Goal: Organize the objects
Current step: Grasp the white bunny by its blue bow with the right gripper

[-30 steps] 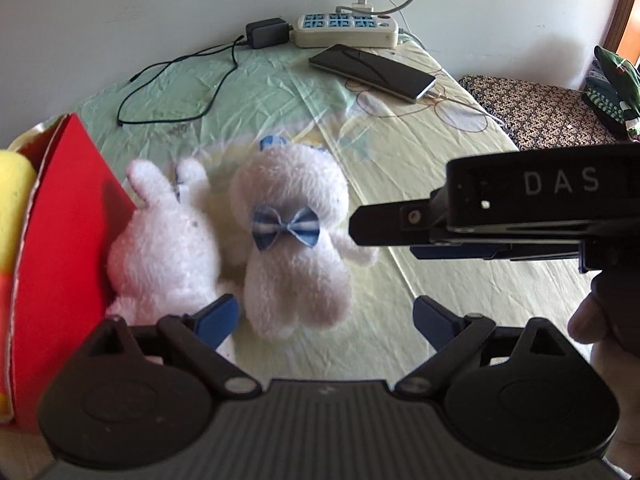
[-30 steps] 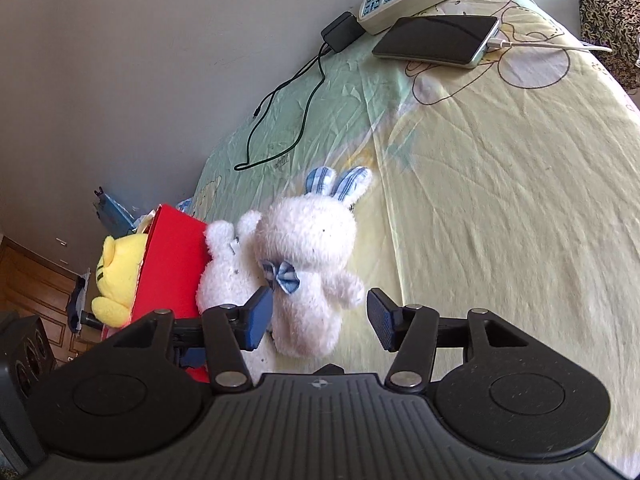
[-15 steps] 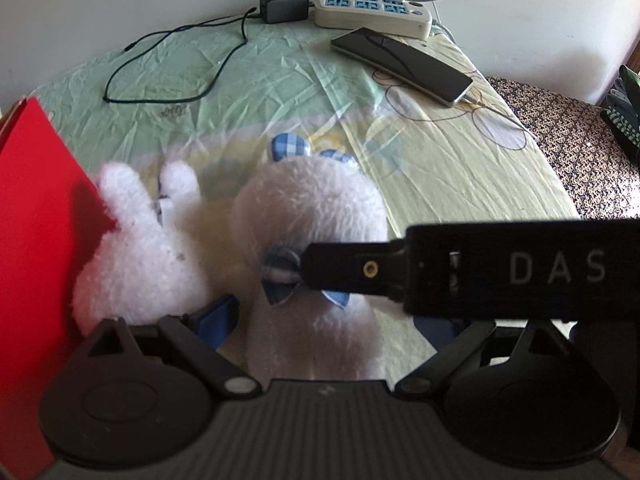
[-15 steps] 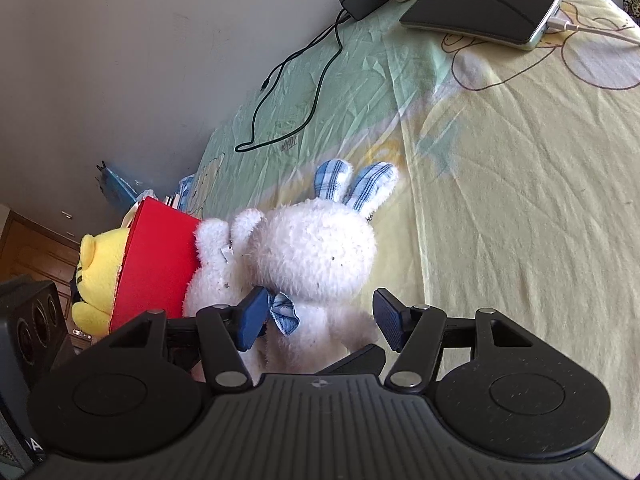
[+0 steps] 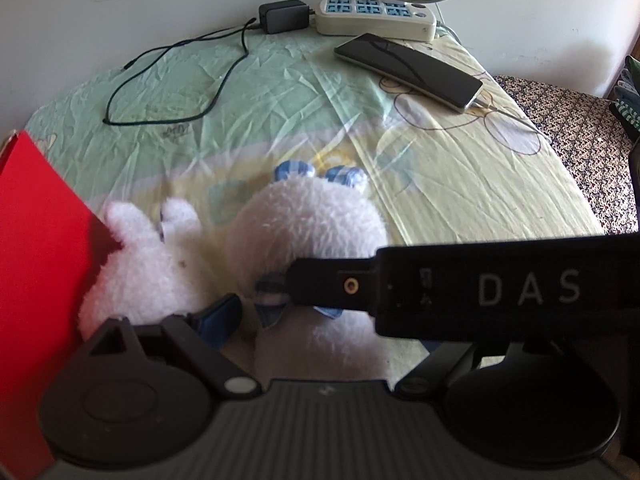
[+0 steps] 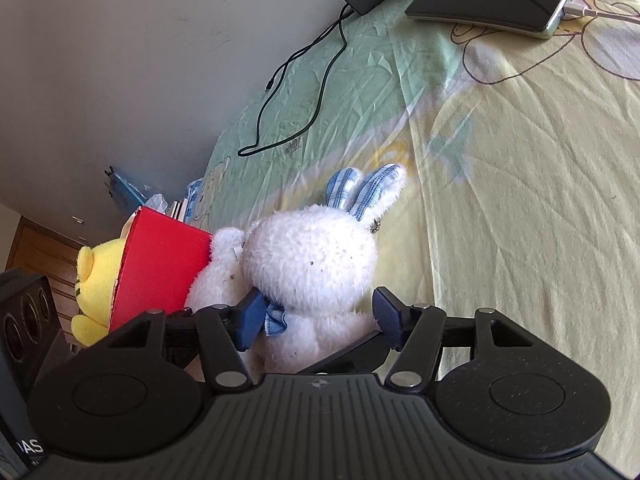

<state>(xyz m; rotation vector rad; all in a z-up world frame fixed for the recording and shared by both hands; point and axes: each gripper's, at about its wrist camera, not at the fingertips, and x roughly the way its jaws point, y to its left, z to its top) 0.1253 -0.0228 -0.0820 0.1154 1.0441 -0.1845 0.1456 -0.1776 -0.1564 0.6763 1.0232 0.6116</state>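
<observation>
White letters "DAS" show on the black body of the right gripper point(image 6: 316, 322), whose part-open blue pads flank the neck of the fluffy white plush rabbit with blue checked ears point(image 6: 316, 260) lying on the yellow-green cartoon bedsheet point(image 6: 520, 200). The left gripper point(image 5: 320, 320) is closing around the same rabbit; whether its pads press I cannot tell. A smaller white plush rabbit point(image 5: 148, 264) touches the red cardboard box point(image 5: 36, 264).

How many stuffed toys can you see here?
3: a white bunny with blue ears mid-bed, a smaller white bunny against the red box, a yellow plush inside it. Others may be hidden.
</observation>
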